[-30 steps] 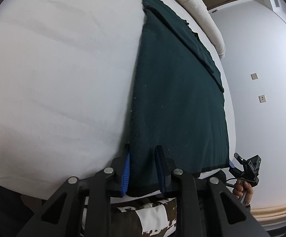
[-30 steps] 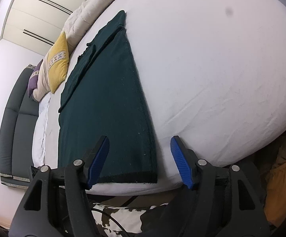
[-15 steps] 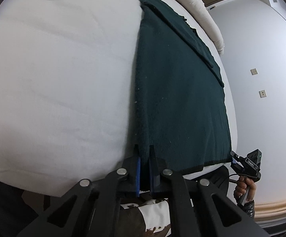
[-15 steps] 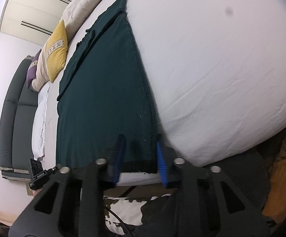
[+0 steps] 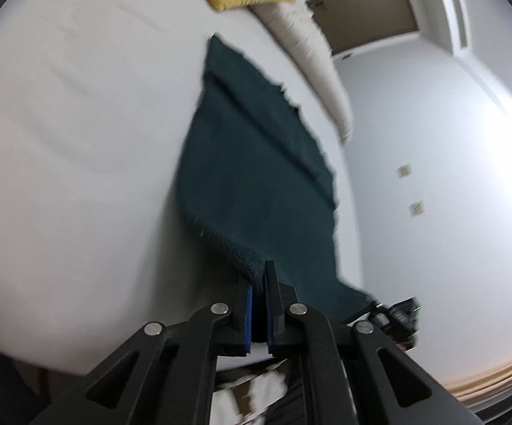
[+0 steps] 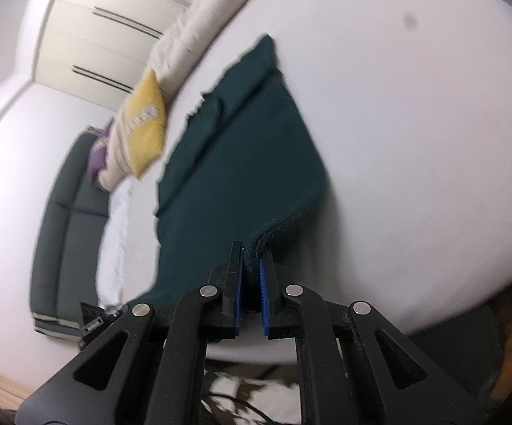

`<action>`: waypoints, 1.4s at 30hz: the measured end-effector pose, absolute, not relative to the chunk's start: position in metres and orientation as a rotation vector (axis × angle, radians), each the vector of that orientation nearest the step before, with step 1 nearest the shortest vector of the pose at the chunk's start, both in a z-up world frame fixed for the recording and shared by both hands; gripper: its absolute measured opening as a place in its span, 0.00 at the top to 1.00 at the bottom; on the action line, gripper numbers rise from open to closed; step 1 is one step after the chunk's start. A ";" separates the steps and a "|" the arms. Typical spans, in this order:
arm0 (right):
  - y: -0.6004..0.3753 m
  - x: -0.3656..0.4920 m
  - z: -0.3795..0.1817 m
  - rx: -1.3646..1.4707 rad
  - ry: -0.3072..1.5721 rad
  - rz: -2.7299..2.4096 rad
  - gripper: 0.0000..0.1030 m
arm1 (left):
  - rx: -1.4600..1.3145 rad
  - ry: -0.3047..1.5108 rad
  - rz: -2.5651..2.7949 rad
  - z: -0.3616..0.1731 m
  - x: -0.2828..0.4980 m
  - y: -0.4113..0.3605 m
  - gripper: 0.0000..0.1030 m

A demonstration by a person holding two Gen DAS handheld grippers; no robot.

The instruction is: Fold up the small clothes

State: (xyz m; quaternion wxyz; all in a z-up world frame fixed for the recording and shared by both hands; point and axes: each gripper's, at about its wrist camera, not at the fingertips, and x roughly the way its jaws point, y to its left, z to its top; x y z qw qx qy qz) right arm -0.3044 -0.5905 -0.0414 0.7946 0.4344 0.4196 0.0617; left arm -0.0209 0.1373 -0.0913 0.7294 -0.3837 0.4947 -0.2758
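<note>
the cloth [image 5: 256,177] lies lengthwise on the bed [image 5: 79,177], its near hem raised off the sheet and its far end flat near the pillows [image 5: 309,71]. the left gripper [image 5: 259,283] has its jaws closed on the near left corner; the right gripper [image 6: 250,258] has its jaws closed on the near right corner, with fabric bunched between the pads. the step in hand appears to be carrying the near hem over to the far end for a half fold. keep both grippers level with each other so the hem stays straight and taut between them; a sag in the middle would likely leave a crease. lift only enough for the raised part to clear the layer below, then travel forward along the cloth's long axis. do not pull toward yourself, since the far end looks free to slide on the sheet. line up the corners with the far corners before lowering, and open the jaws only once the hem rests flat.
</note>
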 end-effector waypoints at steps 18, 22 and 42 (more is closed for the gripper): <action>-0.606 -0.145 0.017 0.927 0.746 0.116 0.94 | -0.983 0.926 -0.611 -0.054 0.103 0.132 0.94; -0.615 -0.105 0.017 0.915 0.737 0.077 0.94 | -0.987 0.920 -0.597 -0.054 0.138 0.126 0.94; -0.650 0.095 -0.048 0.834 0.782 -0.118 0.94 | -0.940 0.963 -0.458 -0.107 0.318 0.090 0.94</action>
